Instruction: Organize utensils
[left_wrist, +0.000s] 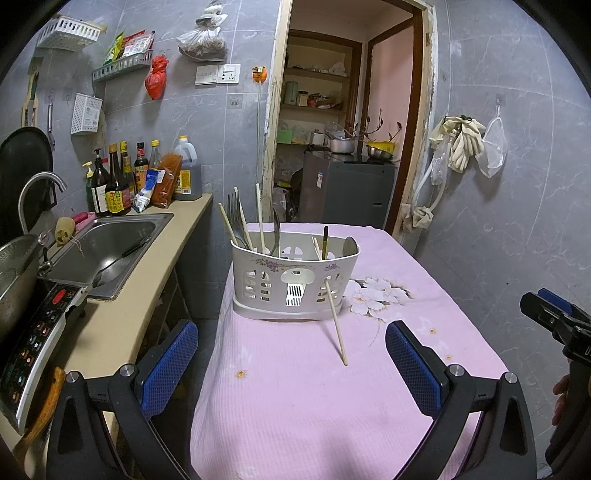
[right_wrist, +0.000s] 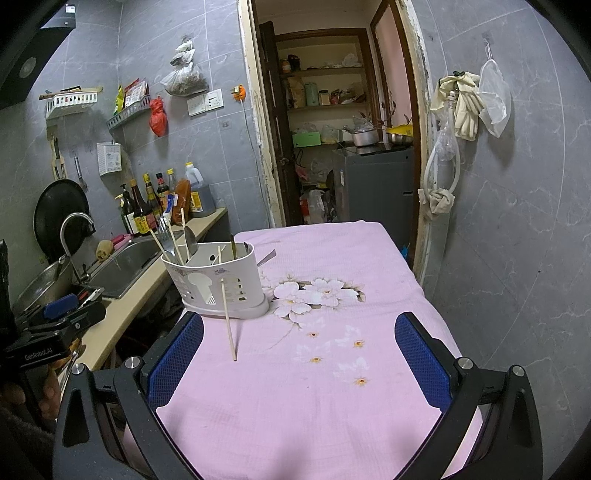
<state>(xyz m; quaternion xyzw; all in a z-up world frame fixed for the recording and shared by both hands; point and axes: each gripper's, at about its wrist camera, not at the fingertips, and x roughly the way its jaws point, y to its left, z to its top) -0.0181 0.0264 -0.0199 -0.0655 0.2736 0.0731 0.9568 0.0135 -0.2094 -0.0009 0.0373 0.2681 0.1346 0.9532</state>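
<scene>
A white utensil holder (left_wrist: 293, 284) stands on the pink-clothed table (left_wrist: 295, 398). It holds forks (left_wrist: 233, 218), chopsticks, a spoon and a dark-handled piece. One chopstick (left_wrist: 335, 320) pokes out through a slot in its front wall, its tip resting on the cloth. The holder (right_wrist: 218, 282) and that chopstick (right_wrist: 228, 322) also show in the right wrist view. My left gripper (left_wrist: 291, 360) is open and empty, in front of the holder. My right gripper (right_wrist: 299, 354) is open and empty over the cloth, right of the holder; it also shows at the left wrist view's right edge (left_wrist: 554, 317).
A counter with a steel sink (left_wrist: 107, 251), faucet, sauce bottles (left_wrist: 118, 184) and an induction cooker (left_wrist: 37, 343) runs along the left of the table. An open doorway (left_wrist: 347, 122) lies behind the table. Gloves and bags hang on the right wall (left_wrist: 465, 144).
</scene>
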